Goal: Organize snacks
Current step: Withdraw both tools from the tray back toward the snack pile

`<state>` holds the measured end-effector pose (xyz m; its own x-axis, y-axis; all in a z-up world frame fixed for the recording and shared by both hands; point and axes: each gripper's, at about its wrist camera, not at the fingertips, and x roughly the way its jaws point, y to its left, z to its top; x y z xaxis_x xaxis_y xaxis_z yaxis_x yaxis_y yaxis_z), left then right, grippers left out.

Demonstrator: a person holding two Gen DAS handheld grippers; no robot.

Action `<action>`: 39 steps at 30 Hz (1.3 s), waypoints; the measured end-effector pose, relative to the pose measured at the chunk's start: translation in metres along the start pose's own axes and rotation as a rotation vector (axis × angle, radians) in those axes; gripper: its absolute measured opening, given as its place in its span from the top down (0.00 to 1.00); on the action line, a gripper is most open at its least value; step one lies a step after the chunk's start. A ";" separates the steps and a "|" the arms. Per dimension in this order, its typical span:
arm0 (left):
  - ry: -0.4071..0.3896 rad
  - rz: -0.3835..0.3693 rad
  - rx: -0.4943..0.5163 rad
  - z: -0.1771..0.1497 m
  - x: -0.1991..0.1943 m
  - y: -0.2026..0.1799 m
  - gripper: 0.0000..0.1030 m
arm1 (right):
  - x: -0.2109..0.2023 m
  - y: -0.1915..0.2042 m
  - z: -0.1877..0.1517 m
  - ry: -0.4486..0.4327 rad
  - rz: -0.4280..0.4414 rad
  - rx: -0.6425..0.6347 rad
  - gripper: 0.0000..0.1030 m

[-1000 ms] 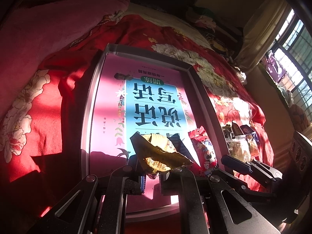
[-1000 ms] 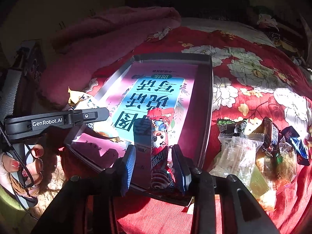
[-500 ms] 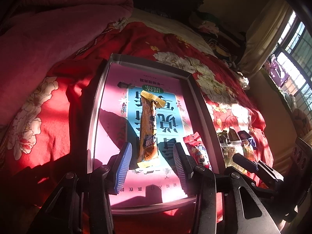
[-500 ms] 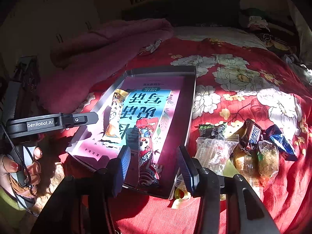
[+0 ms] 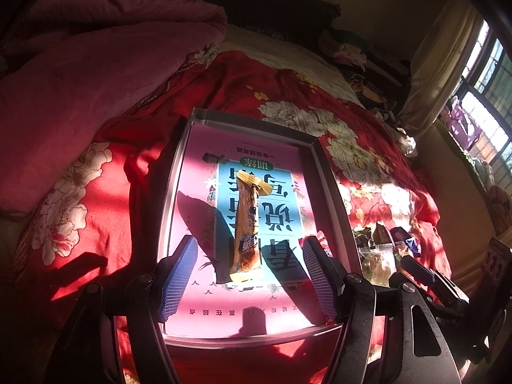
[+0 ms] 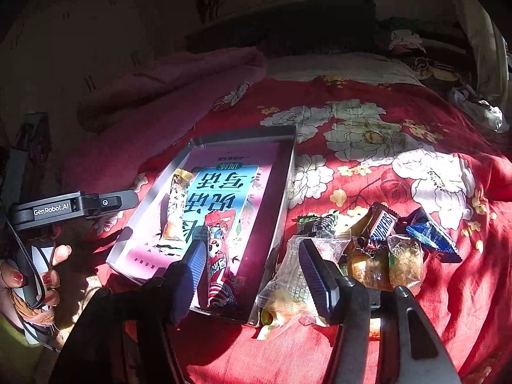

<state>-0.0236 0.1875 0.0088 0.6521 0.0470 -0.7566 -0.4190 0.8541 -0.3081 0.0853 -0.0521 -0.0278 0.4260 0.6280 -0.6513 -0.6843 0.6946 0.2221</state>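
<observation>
The tray (image 5: pixel 326 172) rests on the red bedspread (image 6: pixel 384 147), with a printed book cover lining its floor. A second ago each gripper was closed on a snack above the tray; both snacks are now released and lie flat inside it. Two items are therefore judged as sorted, and the loose pile (image 6: pixel 371 249) remains to be handled.

The left gripper (image 5: pixel 249 283) is seen wide open and empty, drawn back toward the near edge of the tray. The yellow bar (image 5: pixel 246 224) lies lengthwise on the tray floor, just beyond the fingers and centred between them, untouched.

The right gripper (image 6: pixel 252 276) is likewise spread wide and holds nothing. The red stick (image 6: pixel 219 256) lies at the near right of the tray, just right of the left finger and partly between the fingers, with no contact visible. The pile is located on the bedspread just right of the tray; its nearest clear packet (image 6: pixel 288 284) is partly hidden behind the right finger.
</observation>
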 end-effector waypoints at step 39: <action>-0.054 -0.079 0.015 0.005 -0.042 -0.039 0.24 | -0.058 -0.036 0.013 -0.150 -0.045 0.044 0.34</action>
<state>-0.0313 0.1547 0.0554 0.7163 0.0068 -0.6977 -0.3554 0.8640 -0.3565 0.0926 -0.1086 0.0114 0.5418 0.6390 -0.5460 -0.6373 0.7359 0.2287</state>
